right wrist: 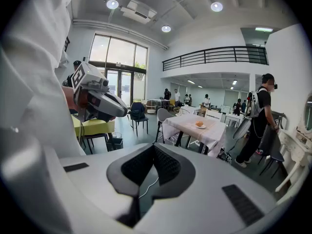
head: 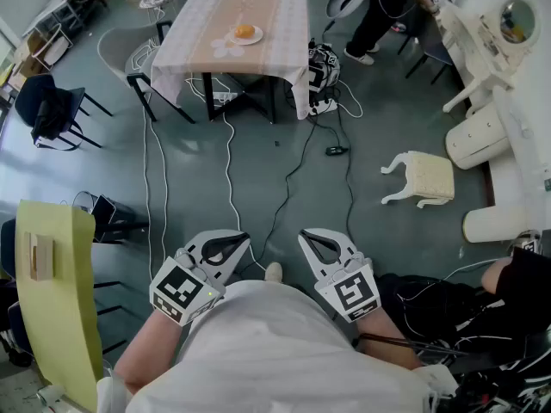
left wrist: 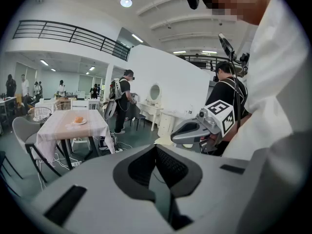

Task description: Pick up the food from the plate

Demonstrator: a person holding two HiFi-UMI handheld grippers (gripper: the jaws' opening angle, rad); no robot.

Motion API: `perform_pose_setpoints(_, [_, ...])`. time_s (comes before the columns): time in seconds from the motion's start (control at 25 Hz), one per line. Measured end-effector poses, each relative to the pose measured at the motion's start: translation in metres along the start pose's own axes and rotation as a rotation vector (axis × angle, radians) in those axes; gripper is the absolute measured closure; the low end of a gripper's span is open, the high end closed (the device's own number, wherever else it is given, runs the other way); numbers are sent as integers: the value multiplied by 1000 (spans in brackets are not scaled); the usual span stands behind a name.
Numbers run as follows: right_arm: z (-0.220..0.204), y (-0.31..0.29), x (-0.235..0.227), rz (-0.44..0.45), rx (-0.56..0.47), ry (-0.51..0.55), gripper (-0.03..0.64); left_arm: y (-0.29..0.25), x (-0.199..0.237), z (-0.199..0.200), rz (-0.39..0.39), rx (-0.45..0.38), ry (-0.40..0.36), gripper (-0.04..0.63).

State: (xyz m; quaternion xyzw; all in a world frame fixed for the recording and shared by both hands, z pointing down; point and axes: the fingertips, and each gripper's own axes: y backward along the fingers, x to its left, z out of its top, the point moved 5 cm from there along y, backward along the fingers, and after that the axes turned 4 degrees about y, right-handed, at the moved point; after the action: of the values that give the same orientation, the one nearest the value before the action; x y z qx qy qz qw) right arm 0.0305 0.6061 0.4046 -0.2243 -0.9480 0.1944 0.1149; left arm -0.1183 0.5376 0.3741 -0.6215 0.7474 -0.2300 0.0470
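1. Two grippers are in play, held close to the person's body. The left gripper (head: 239, 242) and the right gripper (head: 307, 236) sit side by side above the floor.
2. The left jaws are pressed together with nothing between them. The right jaws are the same, closed and empty.
3. One piece of orange food (head: 244, 31) sits on one white plate (head: 258, 38), well apart from both grippers.
4. That plate rests on one cloth-covered surface (head: 198, 33) across the room.
5. One pale stool (head: 422, 177) lies tipped over on the floor, and several cables (head: 228, 170) trail between the surface and the person.
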Motion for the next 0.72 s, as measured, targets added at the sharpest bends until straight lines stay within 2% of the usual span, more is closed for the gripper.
perform_pose_setpoints(0.2, [-3, 4, -5, -9, -9, -8, 604, -6, -1, 2, 3, 15, -26, 586])
perform_pose_setpoints(0.44, [-9, -2, -15, -11, -14, -37, 604, -6, 2, 4, 19, 8, -6, 586])
perform_pose_setpoints(0.72, [-1, -44, -28, 26, -2, -43, 603, -5, 46, 2, 28, 5, 42, 586])
